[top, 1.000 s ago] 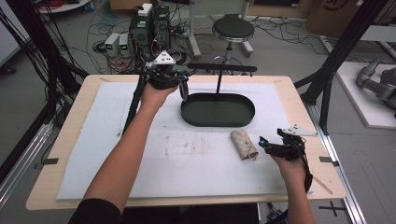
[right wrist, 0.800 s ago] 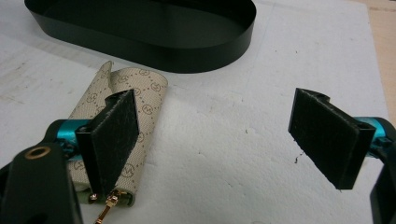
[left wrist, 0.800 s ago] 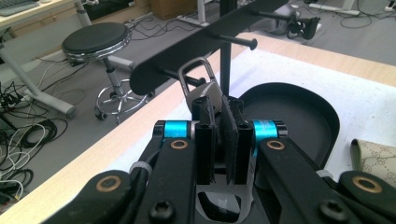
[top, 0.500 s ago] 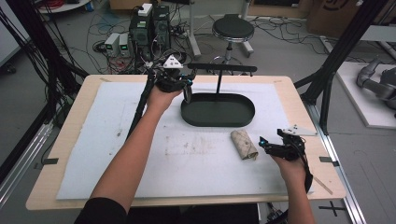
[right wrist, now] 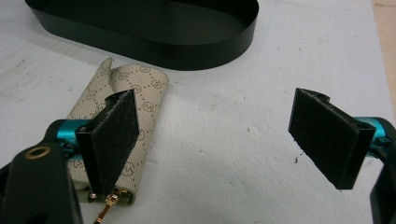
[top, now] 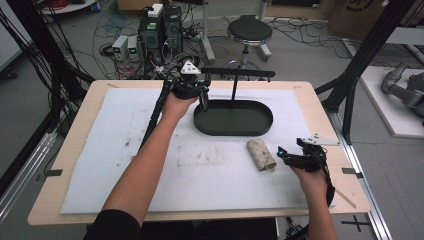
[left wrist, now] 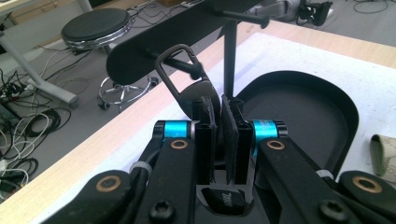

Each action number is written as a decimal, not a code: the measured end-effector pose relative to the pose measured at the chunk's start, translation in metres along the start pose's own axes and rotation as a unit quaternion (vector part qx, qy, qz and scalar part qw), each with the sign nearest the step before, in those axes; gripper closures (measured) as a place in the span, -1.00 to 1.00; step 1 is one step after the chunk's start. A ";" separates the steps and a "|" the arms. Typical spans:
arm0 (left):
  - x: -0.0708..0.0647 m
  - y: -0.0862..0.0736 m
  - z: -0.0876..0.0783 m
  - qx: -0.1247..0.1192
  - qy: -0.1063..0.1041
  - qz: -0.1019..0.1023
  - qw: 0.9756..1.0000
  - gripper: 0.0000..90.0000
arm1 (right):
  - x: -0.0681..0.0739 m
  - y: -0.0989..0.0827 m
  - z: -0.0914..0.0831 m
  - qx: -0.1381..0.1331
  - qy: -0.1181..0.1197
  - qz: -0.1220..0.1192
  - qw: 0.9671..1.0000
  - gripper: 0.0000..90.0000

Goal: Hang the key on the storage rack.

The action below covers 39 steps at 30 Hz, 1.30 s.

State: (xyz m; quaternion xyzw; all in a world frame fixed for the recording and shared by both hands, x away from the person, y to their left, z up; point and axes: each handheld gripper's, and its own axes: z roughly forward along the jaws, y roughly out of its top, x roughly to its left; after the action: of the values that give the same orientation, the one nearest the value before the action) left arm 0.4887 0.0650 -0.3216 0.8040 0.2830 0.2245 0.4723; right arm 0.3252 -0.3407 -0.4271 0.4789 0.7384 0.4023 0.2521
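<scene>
Left claw [left wrist: 216, 109] clenched on a black carabiner keyring [left wrist: 184, 77] — right claw [right wrist: 224, 140] released beside the patterned pouch [right wrist: 123, 116]

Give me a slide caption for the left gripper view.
Left tongs shut on a black carabiner clip, holding it at a peg of the black stand above the oval tray.

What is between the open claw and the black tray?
In the high view, the rolled beige pouch lies between the right gripper and the tray.

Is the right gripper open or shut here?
Open: the right gripper has its pads wide apart, bare white mat between them, beside the patterned pouch.
</scene>
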 end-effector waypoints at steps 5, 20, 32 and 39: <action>0.002 -0.002 0.002 0.008 -0.001 -0.006 1.000 0.79 | 0.000 -0.001 0.000 0.002 0.001 0.002 1.000 -0.63; 0.011 -0.040 -0.036 0.005 -0.014 -0.040 0.999 0.25 | 0.000 -0.001 -0.002 0.001 -0.001 0.002 1.000 -0.63; 0.013 -0.075 -0.087 0.002 -0.032 -0.052 0.998 -0.07 | 0.004 -0.002 -0.001 0.006 -0.003 -0.002 1.000 -0.63; 0.005 -0.105 -0.110 -0.018 -0.054 -0.061 0.997 -0.10 | 0.005 -0.002 0.000 0.008 -0.001 -0.003 1.000 -0.63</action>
State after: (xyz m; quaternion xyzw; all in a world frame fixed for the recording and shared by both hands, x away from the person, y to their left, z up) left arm 0.3981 0.1795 -0.3647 0.7873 0.3021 0.1566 0.5142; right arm 0.3225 -0.3367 -0.4285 0.4796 0.7426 0.3950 0.2501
